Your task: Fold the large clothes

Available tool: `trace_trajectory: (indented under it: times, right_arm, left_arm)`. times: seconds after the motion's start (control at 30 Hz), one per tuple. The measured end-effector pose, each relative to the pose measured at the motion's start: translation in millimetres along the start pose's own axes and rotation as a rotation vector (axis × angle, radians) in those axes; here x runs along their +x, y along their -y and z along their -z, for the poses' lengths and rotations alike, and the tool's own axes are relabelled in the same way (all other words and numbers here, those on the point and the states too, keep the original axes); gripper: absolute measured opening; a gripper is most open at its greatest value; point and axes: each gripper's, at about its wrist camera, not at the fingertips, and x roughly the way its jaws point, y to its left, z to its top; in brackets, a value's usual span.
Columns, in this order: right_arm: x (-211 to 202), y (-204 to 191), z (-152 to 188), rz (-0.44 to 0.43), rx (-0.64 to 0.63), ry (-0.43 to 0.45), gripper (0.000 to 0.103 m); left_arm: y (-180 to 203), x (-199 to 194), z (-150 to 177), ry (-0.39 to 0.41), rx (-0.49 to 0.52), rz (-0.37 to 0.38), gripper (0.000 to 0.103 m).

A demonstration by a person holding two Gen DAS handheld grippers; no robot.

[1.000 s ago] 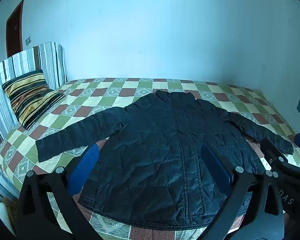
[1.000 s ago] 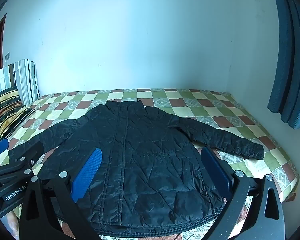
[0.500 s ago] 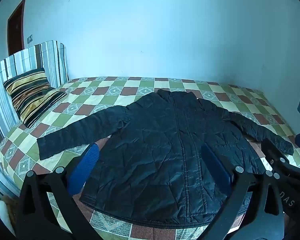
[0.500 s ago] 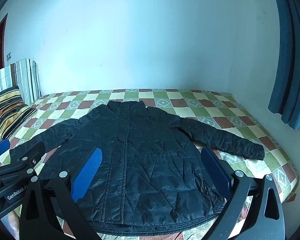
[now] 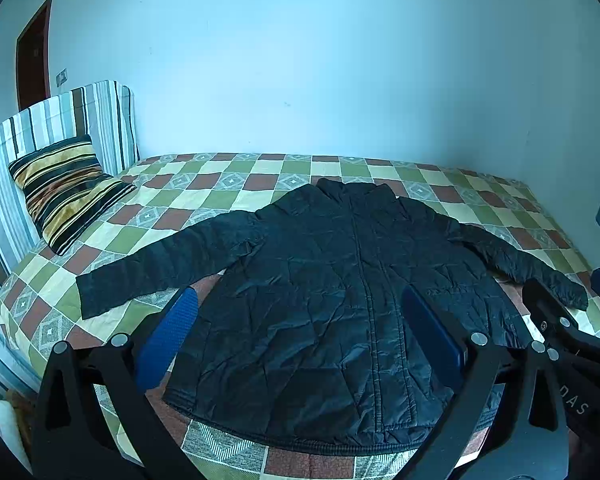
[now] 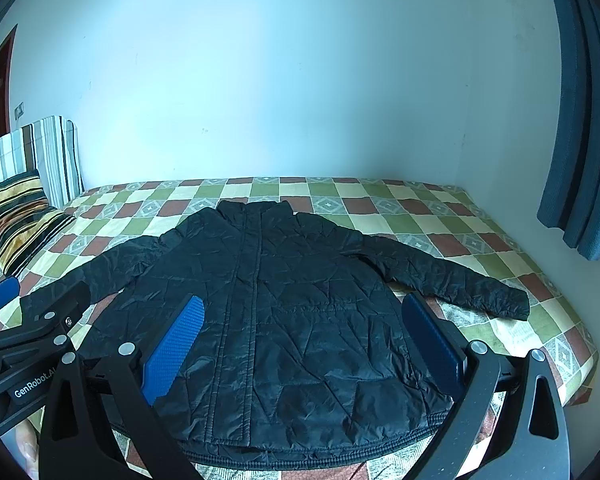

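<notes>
The black jacket [image 5: 340, 300] lies flat on the checkered bed [image 6: 440, 216] — collar toward the far wall, hem nearest both grippers, sleeves spread sideways. Left gripper [image 5: 300, 344] and right gripper [image 6: 304, 344] hover spread wide, apparently empty.

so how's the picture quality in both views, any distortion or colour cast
Left wrist view: strong fisheye bend, dark corners, cold blue cast on the wall, black jacket sharp. Right wrist view: same bend curving the curtain, same blue cast, jacket folds clear, no glare.
</notes>
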Motion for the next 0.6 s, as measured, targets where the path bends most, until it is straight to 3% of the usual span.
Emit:
trace_trajectory:
  times: [0.6]
  right_arm:
    - [-2.1, -4.9, 1.1, -0.005, -0.008, 0.001, 0.098]
  left_arm:
    - [-4.8, -0.6, 1.4, -0.001, 0.001, -0.006, 0.101]
